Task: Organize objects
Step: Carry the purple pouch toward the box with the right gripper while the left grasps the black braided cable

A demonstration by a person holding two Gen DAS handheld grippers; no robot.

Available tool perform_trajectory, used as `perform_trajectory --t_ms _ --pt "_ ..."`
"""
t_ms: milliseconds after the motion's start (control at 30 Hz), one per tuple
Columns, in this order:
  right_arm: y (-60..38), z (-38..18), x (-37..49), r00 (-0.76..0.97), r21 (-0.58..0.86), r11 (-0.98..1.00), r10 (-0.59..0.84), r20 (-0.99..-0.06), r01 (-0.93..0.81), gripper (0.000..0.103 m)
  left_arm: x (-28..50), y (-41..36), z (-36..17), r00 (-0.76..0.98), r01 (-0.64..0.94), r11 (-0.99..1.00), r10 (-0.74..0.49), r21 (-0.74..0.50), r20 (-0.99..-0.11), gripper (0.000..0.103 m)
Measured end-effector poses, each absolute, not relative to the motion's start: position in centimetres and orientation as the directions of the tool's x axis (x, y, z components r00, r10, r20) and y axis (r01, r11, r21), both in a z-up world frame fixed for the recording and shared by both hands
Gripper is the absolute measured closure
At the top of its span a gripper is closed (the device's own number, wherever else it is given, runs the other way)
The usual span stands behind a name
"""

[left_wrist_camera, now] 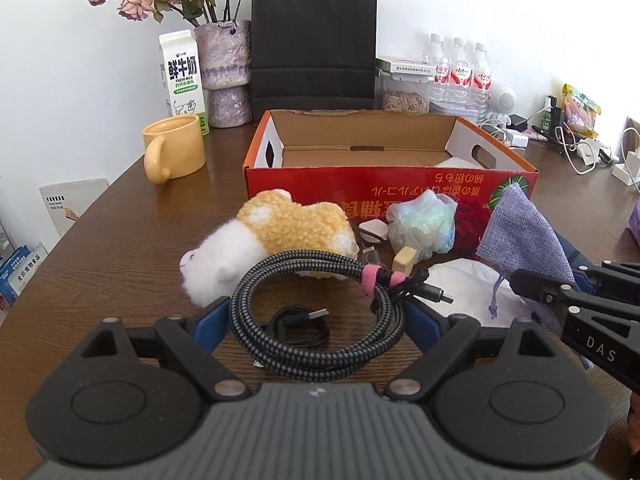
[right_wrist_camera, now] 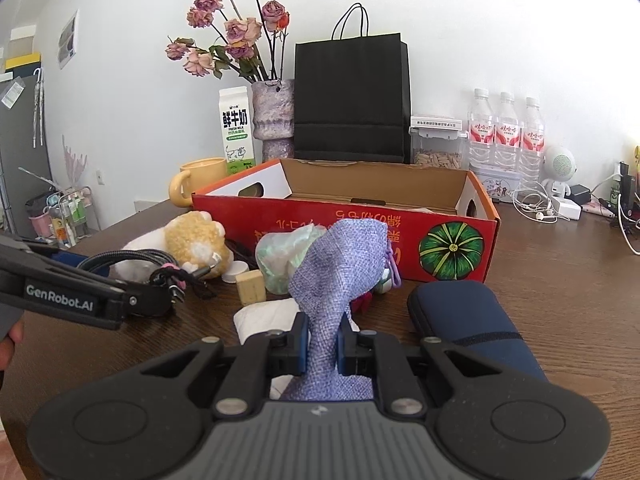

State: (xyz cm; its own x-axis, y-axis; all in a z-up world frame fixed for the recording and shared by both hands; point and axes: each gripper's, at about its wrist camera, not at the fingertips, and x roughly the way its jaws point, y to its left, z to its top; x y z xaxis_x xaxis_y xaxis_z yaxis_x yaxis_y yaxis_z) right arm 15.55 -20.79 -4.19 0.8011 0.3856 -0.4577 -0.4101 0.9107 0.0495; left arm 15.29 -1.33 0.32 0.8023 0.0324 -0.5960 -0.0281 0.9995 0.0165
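Braided cable coil (left_wrist_camera: 320, 320) on wooden table (left_wrist_camera: 120, 240), between wide-spread fingers of left gripper (left_wrist_camera: 316, 316), level, low | lilac burlap pouch (right_wrist_camera: 340, 276) pinched upright in right gripper (right_wrist_camera: 322, 346), before red box (right_wrist_camera: 452, 216)

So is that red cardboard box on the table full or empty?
Nearly empty. The red cardboard box is open-topped, showing bare brown walls and floor, with only something white in one corner. Its near part is hidden.
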Motion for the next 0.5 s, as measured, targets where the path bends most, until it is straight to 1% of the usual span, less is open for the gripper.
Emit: perform_trajectory --t_ms 267,500 --pt "-20.7 -2.3 14.4 0.822 0.037 0.909 0.391 -0.414 -0.414 0.091 14.2 -1.6 2.5 0.848 -0.036 0.999 0.032 0.002 -0.529 0.012" --pt "-20.4 -0.6 14.9 0.835 0.024 0.907 0.397 -0.381 -0.42 0.09 15.4 -2.0 4.0 0.87 -0.042 0.999 0.038 0.003 -0.491 0.012"
